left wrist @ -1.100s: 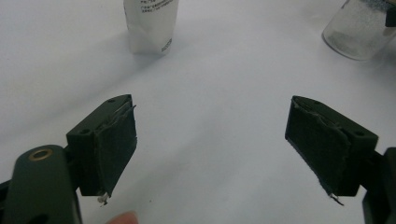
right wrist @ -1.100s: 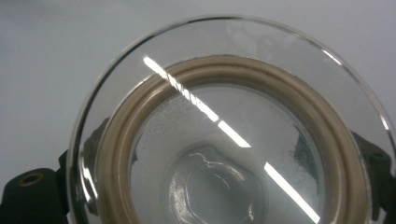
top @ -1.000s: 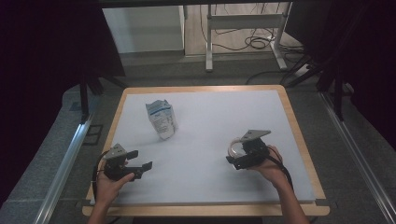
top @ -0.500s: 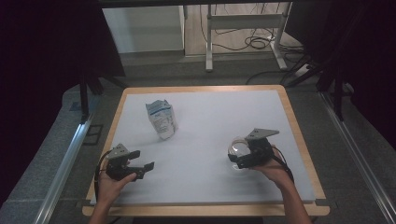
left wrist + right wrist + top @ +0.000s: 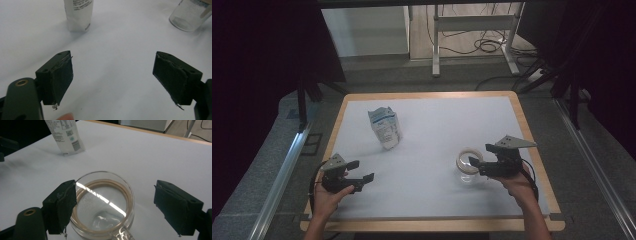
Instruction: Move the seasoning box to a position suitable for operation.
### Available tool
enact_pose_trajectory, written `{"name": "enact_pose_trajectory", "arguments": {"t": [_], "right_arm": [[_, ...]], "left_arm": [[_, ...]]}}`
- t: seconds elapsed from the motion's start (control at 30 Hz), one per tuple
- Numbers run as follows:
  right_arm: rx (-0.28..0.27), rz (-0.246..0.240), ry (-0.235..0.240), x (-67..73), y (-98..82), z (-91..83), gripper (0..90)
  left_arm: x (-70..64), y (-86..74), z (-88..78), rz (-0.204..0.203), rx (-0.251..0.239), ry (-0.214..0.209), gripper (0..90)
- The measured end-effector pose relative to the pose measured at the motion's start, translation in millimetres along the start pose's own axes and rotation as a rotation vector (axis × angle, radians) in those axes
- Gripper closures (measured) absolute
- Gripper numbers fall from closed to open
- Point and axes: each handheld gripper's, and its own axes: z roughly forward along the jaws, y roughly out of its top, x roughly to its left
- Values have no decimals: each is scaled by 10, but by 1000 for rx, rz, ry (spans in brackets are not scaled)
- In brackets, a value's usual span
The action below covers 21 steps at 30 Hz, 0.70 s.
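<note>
- The room was dim, with dark curtains at both sides and cables on the floor beyond a wooden-edged table [image 5: 528, 131] whose top was covered in plain white.
- The largest thing on it was a white-and-blue printed pouch [image 5: 385, 128], standing upright toward the far left, well apart from both hands.
- Nearer, on the right, stood a clear glass jar with a tan ring round its mouth [image 5: 469, 165], upright on the white surface.
- What had changed: compared with a second before, the right gripper [image 5: 478, 165] had lifted and shifted toward the table's right edge; the jar now showed clear of it on its left, where before it sat tucked under the tool.
- Its jaws had just been closing a little from their widest. In the right gripper view the jar's mouth [image 5: 105, 202] lay between them, the left pad at the rim and the right pad well clear of the glass, so the jar was not gripped.
- I judged that the jar had been set down or not yet properly taken; a real hold was still needed.
- The right hand [image 5: 517, 184] held its tool roughly level, pointing left across the table.
- The left gripper [image 5: 360, 180] rested low near the front left, jaws spread wide with nothing between them, pointing toward the jar.
</note>
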Motion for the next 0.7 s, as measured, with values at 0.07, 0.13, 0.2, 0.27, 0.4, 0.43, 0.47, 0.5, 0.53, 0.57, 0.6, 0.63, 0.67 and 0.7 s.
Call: {"name": "enact_pose_trajectory", "arguments": {"t": [0.07, 0.13, 0.2, 0.27, 0.4, 0.43, 0.47, 0.5, 0.53, 0.57, 0.6, 0.63, 0.67, 0.7], "right_arm": [[-3, 1, 1, -4, 0, -39, 238], [-8, 1, -6, -15, 3, -87, 280], [-16, 1, -15, -27, 4, -139, 351], [-17, 6, -8, -42, -2, -188, 425], [-13, 12, -28, -54, -40, -269, 554], [-13, 12, -28, -54, -40, -269, 554], [-26, 16, -37, -52, -58, -312, 623], [-26, 16, -37, -52, -58, -312, 623], [-33, 13, -52, -48, -75, -338, 686], [-33, 13, -52, -48, -75, -338, 686], [-38, 14, -58, -45, -92, -348, 738], [-38, 10, -60, -41, -100, -348, 759], [-34, 7, -63, -33, -107, -350, 777], [-34, 1, -68, -26, -114, -349, 798]], "left_arm": [[12, -13, -2, -6, 5, 3, 167], [17, -9, 7, -8, 6, 5, 167], [14, -4, 14, -8, 7, 5, 167], [-9, -2, 38, 0, 17, 5, 167], [-38, -1, 46, 2, 21, 6, 167], [-38, -1, 46, 2, 21, 6, 167], [-52, 13, 37, 5, 17, 7, 167], [-52, 13, 37, 5, 17, 7, 167], [-67, 26, 23, 6, 10, 6, 168], [-67, 26, 23, 6, 10, 6, 168], [-84, 35, 18, 7, 6, 1, 168], [-91, 39, 18, 9, 5, 1, 168], [-94, 42, 20, 10, 6, -1, 169], [-95, 44, 24, 10, 7, -1, 169]]}}
